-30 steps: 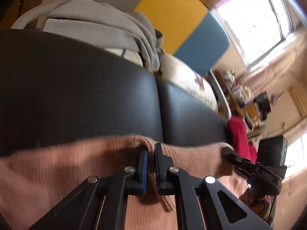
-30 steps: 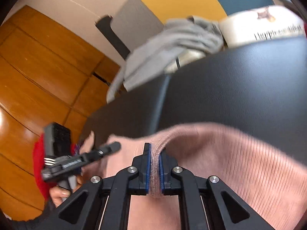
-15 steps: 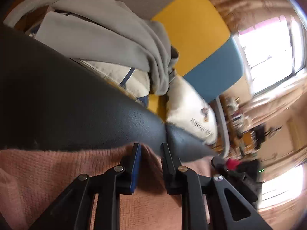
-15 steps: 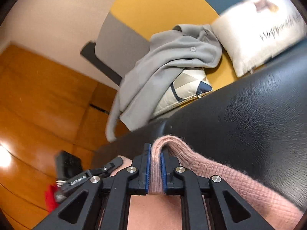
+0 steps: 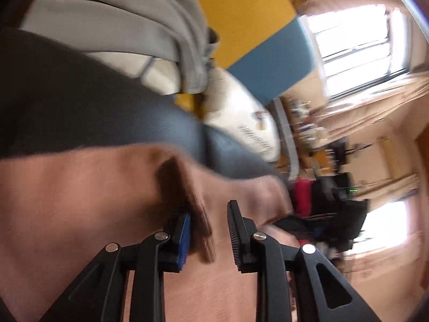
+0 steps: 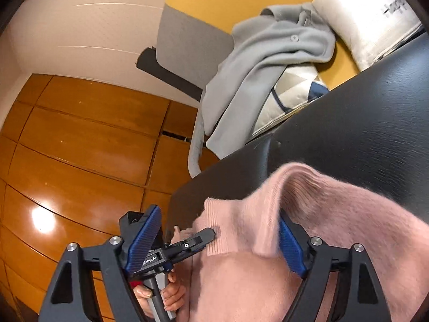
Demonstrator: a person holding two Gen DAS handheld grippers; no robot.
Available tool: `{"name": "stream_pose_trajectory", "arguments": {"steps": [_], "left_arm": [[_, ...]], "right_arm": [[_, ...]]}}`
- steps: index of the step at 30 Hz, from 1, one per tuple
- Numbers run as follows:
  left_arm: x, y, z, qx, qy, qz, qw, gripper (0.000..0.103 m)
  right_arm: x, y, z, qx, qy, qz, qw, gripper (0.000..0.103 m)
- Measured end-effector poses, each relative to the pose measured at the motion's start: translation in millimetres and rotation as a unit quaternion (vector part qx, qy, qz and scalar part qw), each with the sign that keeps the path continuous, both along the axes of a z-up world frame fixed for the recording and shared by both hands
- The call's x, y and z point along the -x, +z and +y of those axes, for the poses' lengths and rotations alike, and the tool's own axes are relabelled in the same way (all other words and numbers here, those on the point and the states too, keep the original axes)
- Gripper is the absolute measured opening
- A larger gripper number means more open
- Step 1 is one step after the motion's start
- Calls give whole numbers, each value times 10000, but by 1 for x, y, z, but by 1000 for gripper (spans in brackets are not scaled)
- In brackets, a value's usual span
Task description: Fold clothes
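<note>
A pink knitted sweater [image 6: 308, 214] lies on a black leather seat [image 6: 362, 123]. My right gripper [image 6: 217, 238] stands over its ribbed edge with jaws opening wide. A raised fold of the knit lies between them and leans on the right pad, unpinched. My left gripper [image 5: 209, 230] has jaws opening too; a flap of the sweater [image 5: 80, 201] rests against its left pad while the right pad stands apart. In the right wrist view, one of the left gripper's fingers [image 6: 199, 240] lies on the sweater's edge, held by a hand [image 6: 163, 295].
A grey garment [image 6: 268, 61] drapes over a patterned cushion [image 6: 289, 94] behind the seat, next to a white lettered cushion [image 6: 375, 21]. A yellow and blue backrest [image 5: 241, 21] rises behind. Wooden floor [image 6: 80, 147] lies left; a bright window [image 5: 356, 48] right.
Both grippers were shut on the sweater's edge a second ago; now both have let go, the right one wide. The edge has sunk onto the black seat and both hands shifted sideways.
</note>
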State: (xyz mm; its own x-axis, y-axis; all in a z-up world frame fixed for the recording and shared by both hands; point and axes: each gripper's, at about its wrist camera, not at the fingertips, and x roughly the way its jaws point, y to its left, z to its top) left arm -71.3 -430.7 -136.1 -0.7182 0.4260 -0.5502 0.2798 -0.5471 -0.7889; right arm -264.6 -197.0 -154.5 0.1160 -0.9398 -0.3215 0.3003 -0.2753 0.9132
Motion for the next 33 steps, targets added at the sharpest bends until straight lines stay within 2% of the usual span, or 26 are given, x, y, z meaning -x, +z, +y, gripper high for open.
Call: {"name": "stream_pose_trajectory", "arguments": {"steps": [2, 3, 6, 9, 11, 14, 16, 18, 20, 24, 26, 29, 31, 33], "left_arm": [[12, 6, -9, -363, 172, 322, 9987, 25], [13, 10, -17, -519, 395, 476, 9967, 25], [9, 23, -38, -475, 992, 580, 9922, 26], [-9, 28, -44, -36, 1280, 366, 9911, 28], [-27, 25, -38, 295, 1402, 118, 9896, 29], [-48, 16, -19, 877, 1414, -298, 9856, 29], [-63, 6, -9, 1230, 1475, -435, 9804, 29], [-75, 0, -6, 1461, 1524, -398, 9767, 25], [-78, 0, -3, 1774, 1546, -341, 9713, 20], [-68, -1, -5, 2278, 1439, -357, 9624, 19], [-63, -3, -17, 2145, 1339, -323, 9670, 19], [-62, 0, -30, 1780, 1135, -460, 9764, 18], [-66, 7, -36, 1446, 1028, -645, 9820, 26], [-85, 23, -29, 1429, 980, -476, 9837, 27]], "right_arm": [[9, 3, -6, 135, -36, -111, 9998, 85], [16, 5, -4, 386, -276, -165, 9987, 85], [30, 10, 4, 732, -796, -302, 9937, 86], [31, 16, 15, 652, -938, -158, 9933, 88], [22, 21, 24, 300, -951, 165, 9949, 88], [0, 19, 34, -17, -750, 470, 9961, 88], [-22, 13, 38, -310, -534, 718, 9955, 88], [-39, 5, 40, -784, -521, 1156, 9888, 88], [-48, -4, 41, -1133, -654, 1624, 9780, 75], [-38, -7, 33, -1393, -775, 2057, 9655, 73], [-28, -7, 25, -1498, -709, 2197, 9614, 73], [-19, -7, 22, -1460, -631, 2153, 9635, 73], [-19, -5, 22, -1479, -591, 2105, 9645, 73], [-30, 6, 26, -1647, -475, 2153, 9614, 73]]}}
